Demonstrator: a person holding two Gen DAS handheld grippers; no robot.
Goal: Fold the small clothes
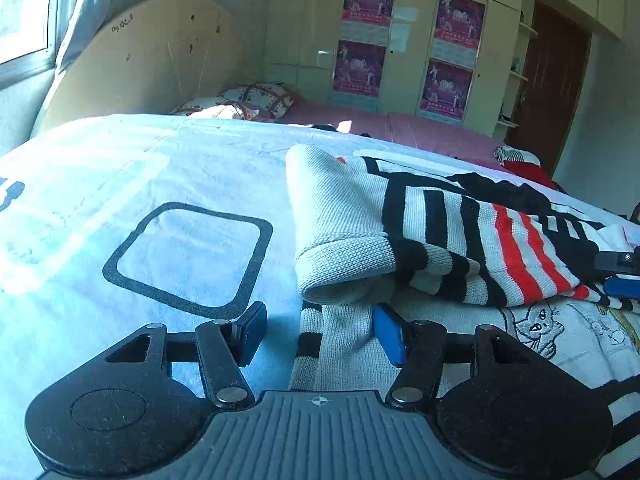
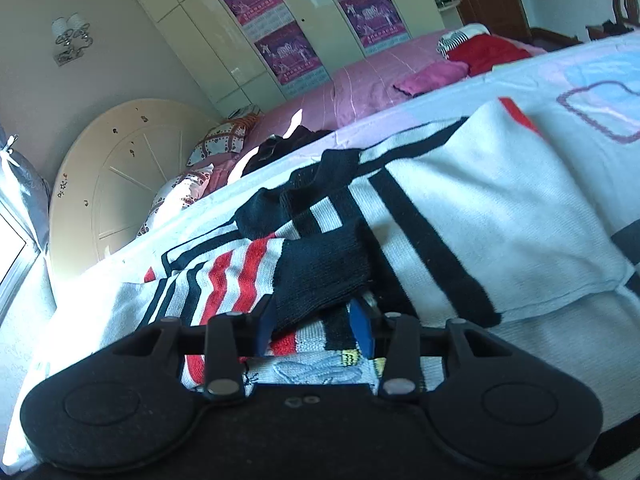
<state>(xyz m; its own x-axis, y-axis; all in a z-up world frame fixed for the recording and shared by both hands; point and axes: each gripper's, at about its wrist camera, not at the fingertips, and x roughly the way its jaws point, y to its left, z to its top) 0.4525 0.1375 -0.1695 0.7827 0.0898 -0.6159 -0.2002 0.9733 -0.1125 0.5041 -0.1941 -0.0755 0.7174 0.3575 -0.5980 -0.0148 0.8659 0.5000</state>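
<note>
A small knit sweater (image 1: 440, 240), white with black and red stripes, lies partly folded on the pale blue bed cover (image 1: 160, 184). Its sleeve is folded across the body. My left gripper (image 1: 320, 332) is open at the sweater's near left edge, its right finger resting on the knit. In the right wrist view the same sweater (image 2: 480, 208) fills the middle. My right gripper (image 2: 316, 326) is open with the sleeve's black cuff (image 2: 320, 276) lying between its blue pads. The right gripper's tip also shows at the right edge of the left wrist view (image 1: 620, 272).
A white garment with a cat drawing (image 1: 540, 328) lies under the sweater. Red and pink clothes (image 2: 480, 54) lie on the pink bed beyond. Pillows (image 2: 218, 142), a round headboard (image 2: 120, 176) and a wardrobe with posters (image 2: 288, 52) stand behind.
</note>
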